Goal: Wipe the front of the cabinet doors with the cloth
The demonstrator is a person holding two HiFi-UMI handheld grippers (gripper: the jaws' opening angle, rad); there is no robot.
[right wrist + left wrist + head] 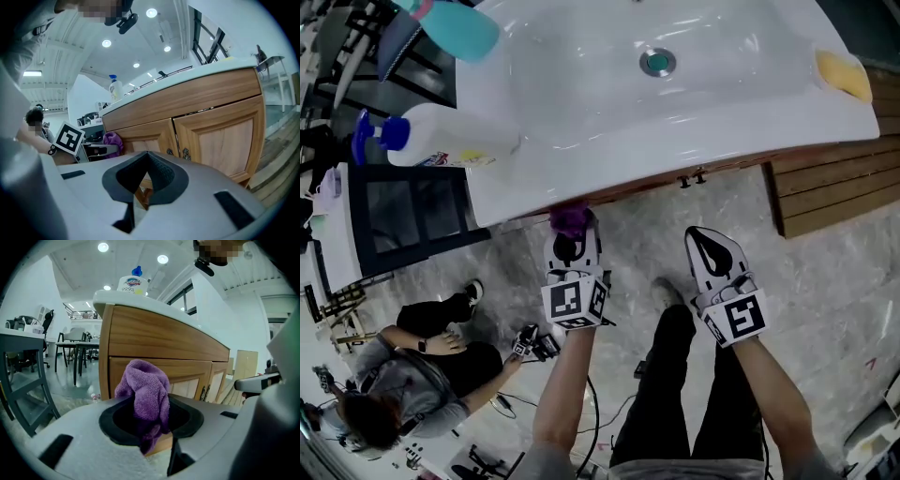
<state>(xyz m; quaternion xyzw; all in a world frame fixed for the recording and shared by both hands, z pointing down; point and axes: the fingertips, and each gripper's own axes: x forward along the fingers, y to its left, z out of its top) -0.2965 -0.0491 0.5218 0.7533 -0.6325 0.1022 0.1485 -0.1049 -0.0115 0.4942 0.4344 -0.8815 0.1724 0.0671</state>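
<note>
A purple cloth (570, 221) is bunched between the jaws of my left gripper (572, 242), just under the overhang of the white sink counter (675, 103). In the left gripper view the cloth (145, 385) sticks up out of the left gripper (151, 401), close in front of the wooden cabinet door (187, 380); I cannot tell whether it touches the wood. My right gripper (707, 246) hangs to the right, apart from the cabinet. In the right gripper view the right gripper (147, 158) has its jaw tips together and nothing held, facing two wooden doors (220, 140) with small metal handles.
On the counter stand a white spray bottle with a blue top (441, 136), a teal item (459, 28) and a yellow sponge (844, 75). A dark glass-fronted cart (403, 211) stands left of the cabinet. A person (412, 375) sits on the floor at lower left. Wooden decking (834, 192) lies to the right.
</note>
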